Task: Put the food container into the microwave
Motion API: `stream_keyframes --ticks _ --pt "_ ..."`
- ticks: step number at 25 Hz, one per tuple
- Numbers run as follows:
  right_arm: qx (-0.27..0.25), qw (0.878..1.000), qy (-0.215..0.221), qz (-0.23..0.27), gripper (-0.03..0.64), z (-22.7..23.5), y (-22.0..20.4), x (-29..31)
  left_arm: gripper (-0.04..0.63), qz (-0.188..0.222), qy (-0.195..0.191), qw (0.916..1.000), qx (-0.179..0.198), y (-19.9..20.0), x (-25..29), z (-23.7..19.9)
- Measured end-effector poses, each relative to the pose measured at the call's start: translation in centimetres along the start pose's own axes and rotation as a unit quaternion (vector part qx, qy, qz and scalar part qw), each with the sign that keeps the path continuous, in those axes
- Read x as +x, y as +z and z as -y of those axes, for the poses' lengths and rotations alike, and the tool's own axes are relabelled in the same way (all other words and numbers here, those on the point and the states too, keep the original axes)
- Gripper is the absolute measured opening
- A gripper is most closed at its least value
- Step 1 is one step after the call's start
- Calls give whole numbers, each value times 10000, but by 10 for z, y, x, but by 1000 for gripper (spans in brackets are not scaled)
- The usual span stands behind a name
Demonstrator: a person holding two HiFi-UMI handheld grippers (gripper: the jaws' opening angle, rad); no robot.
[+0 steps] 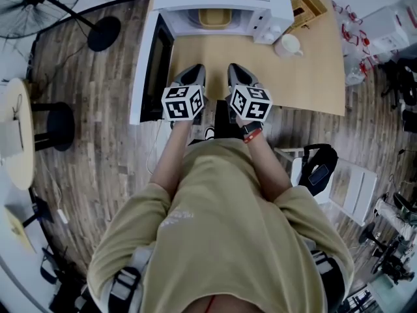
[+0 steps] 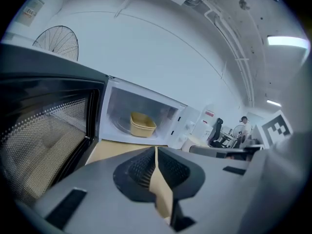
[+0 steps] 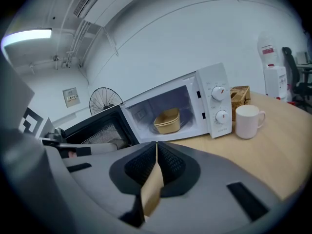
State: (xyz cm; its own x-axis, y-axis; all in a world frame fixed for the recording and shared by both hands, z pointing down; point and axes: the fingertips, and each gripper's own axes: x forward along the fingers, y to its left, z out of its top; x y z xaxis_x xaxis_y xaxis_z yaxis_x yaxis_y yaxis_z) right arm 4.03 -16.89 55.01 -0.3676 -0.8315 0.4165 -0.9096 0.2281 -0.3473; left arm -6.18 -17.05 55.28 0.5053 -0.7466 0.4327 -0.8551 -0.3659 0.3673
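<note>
Sitting inside the open microwave (image 1: 225, 5) ahead of both tongs, the food container (image 1: 214, 18) looks delivered; left tongs (image 2: 156, 155) and right tongs (image 3: 156, 149) hover pressed together, empty, above the bench (image 1: 293, 77).

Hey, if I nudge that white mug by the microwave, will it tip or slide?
The mug looks squat and upright on the smooth table, so it would probably slide, not tip. It seems ceramic: likely stiff, heavyish, breakable. Its side handle may make an off-centre push spin it.
</note>
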Motion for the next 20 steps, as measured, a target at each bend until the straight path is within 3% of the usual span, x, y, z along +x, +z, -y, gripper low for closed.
stream_keyframes --ticks 14,17,20 --pt "-607 9980 -162 -105 29 5 -18 -52 31 25 -238 9997 -61 -33 -13 20" --pt "-705 9964 -65 -457 23 3 -45 -55 32 -444 -91 9988 185 -59 -12 10" --pt "-582 9927 70 -1051 23 -3 -99 -61 32 -1318 203 9873 863 -110 -18 -11"
